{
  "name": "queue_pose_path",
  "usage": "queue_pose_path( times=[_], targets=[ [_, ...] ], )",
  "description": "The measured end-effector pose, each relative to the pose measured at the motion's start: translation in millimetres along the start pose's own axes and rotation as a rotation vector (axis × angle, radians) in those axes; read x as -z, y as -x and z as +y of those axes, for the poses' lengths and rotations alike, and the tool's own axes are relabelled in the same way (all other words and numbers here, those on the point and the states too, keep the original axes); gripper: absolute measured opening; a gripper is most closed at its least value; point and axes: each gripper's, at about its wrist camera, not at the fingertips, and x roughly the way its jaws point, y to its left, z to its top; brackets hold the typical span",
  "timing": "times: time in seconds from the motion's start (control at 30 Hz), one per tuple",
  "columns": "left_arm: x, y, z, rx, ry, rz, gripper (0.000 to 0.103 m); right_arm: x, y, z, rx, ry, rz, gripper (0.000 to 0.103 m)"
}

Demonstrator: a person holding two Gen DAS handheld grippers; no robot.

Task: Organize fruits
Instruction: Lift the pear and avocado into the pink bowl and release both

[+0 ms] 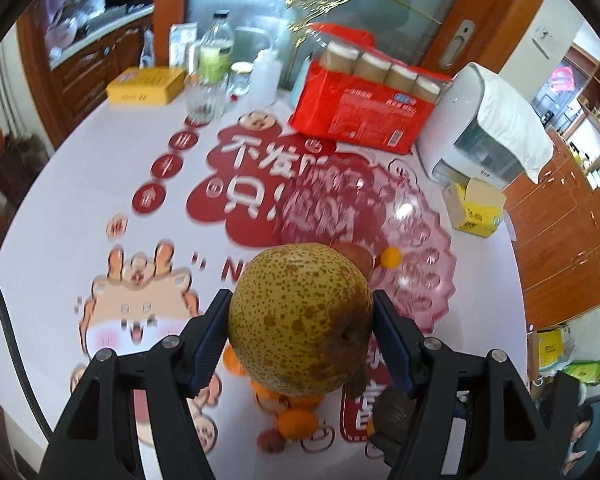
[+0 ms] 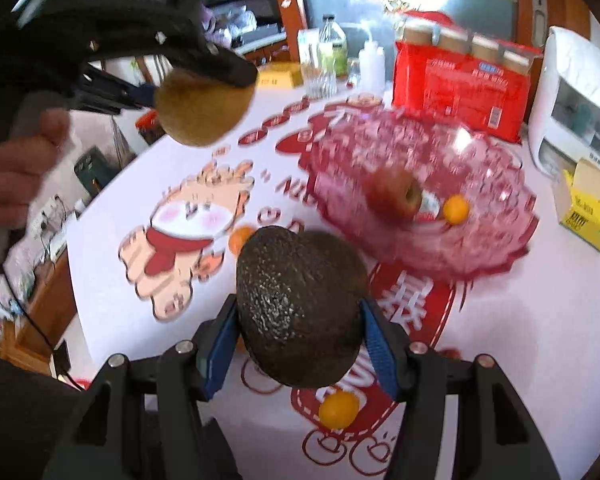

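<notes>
Both hands are loaded! The left gripper (image 1: 300, 316) pinches a big round yellow-green pear freckled with brown spots (image 1: 300, 320), its blue pads pressed against the fruit's two sides, held up clear of the white tablecloth printed with red cartoon figures (image 1: 60, 200). The right gripper (image 2: 298, 320) is clamped on a dark, pebbly-skinned avocado (image 2: 300, 308), also lifted off the cloth.

And there's the target: a pink scalloped glass fruit dish (image 2: 480, 160), sitting just ahead of both grippers. Inside it already lie a reddish apple (image 2: 394, 196) and one small orange kumquat (image 2: 456, 209), so the sorting is under way, though far from finished by my reading.

What's left? The pear and avocado have yet to reach the dish. On the cloth, a small orange citrus (image 2: 338, 410) waits below the avocado, another (image 2: 240, 238) peeks out beside it, and the left view shows a cluster of little oranges (image 1: 296, 420) plus a pinkish lychee-like fruit (image 1: 271, 442). Plenty still to collect.
</notes>
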Motion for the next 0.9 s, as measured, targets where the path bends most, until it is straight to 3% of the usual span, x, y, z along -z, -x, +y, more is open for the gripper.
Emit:
queue_pose_path(
  times=[0.37, 0.57, 0.73, 0.9],
  targets=[
    [-69.7, -24.5, -21.3, 0.003, -0.103, -0.059, 0.067, -46.4, 4.4, -42.5, 0.028, -0.106, -0.066, 0.059],
    [-97.4, -50.6, -33.0, 0.023, -0.137, -0.069, 0.067, -50.4, -13.5, -76.5, 0.036, -0.244, -0.042, 0.059],
    [-104.3, -84.1, -43.7, 0.058, -0.175, -0.039, 0.067, -42.7, -35.0, -102.2, 0.041, -0.347, -0.003, 0.059],
    [-100.9, -130.5, -53.5, 0.082, -0.199, 0.032, 0.067, -39.2, -44.6, -114.1, 0.041, -0.357, 0.003, 0.059]
  ],
)
